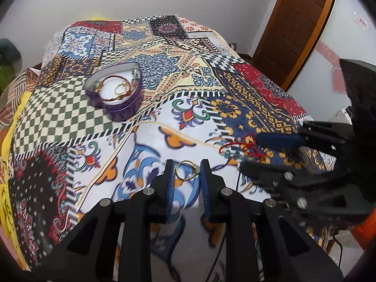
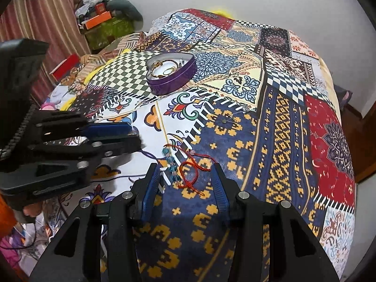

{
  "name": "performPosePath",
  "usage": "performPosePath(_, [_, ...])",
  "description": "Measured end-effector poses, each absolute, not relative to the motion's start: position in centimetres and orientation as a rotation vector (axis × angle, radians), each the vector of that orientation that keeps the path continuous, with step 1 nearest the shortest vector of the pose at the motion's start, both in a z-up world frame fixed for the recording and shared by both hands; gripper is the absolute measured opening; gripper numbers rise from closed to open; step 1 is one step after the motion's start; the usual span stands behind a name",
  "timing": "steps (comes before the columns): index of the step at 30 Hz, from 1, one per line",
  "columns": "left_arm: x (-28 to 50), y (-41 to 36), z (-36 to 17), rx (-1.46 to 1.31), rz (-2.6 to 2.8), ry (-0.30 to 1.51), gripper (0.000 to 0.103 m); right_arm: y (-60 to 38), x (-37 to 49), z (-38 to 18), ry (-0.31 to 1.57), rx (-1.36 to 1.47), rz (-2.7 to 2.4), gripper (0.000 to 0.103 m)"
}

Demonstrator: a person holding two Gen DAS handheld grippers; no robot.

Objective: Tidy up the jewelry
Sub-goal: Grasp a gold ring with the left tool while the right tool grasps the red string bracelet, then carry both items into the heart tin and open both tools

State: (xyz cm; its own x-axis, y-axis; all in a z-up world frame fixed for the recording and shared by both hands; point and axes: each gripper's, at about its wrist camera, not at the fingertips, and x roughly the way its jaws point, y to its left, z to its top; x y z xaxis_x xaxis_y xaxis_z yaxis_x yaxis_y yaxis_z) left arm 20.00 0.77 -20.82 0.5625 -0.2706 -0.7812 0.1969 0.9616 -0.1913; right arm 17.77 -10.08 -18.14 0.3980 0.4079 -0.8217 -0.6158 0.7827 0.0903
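Note:
A gold ring (image 1: 186, 170) lies on the patterned bedspread between the open fingers of my left gripper (image 1: 187, 168). A red string bracelet with teal beads (image 2: 188, 171) lies between the open fingers of my right gripper (image 2: 186, 172); it also shows in the left wrist view (image 1: 244, 149). A purple heart-shaped tin (image 1: 131, 104) holds bangles and a ring, farther back on the bed; the right wrist view shows it too (image 2: 175, 81). A small silver piece (image 2: 245, 109) lies to the right of the tin.
The patterned bedspread (image 1: 152, 63) covers the whole bed. A wooden door (image 1: 293, 23) stands at the right. Striped curtains (image 2: 47, 11) and a cluttered green box (image 2: 105, 28) are at the left. Each gripper shows in the other's view, close beside it.

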Motion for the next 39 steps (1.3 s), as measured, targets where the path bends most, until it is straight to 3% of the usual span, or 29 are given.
performPosePath(7, [18.9, 1.7, -20.5, -0.106, -0.257, 0.923, 0.02, -9.6, 17.7, -18.4, 0.941, -0.254, 0.648, 0.039])
performPosePath(9, [18.7, 1.8, -20.4, -0.109, -0.252, 0.92, 0.02, -9.5, 17.7, -18.4, 0.939, -0.262, 0.648, 0.029])
performPosePath(11, [18.5, 1.9, -20.2, -0.116, -0.249, 0.914, 0.02, -9.3, 17.7, -18.4, 0.942, -0.266, 0.656, 0.007])
performPosePath(39, [18.4, 7.4, -14.7, -0.141, -0.148, 0.754, 0.02, -6.0, 20.2, -10.2, 0.762, -0.19, 0.679, 0.006])
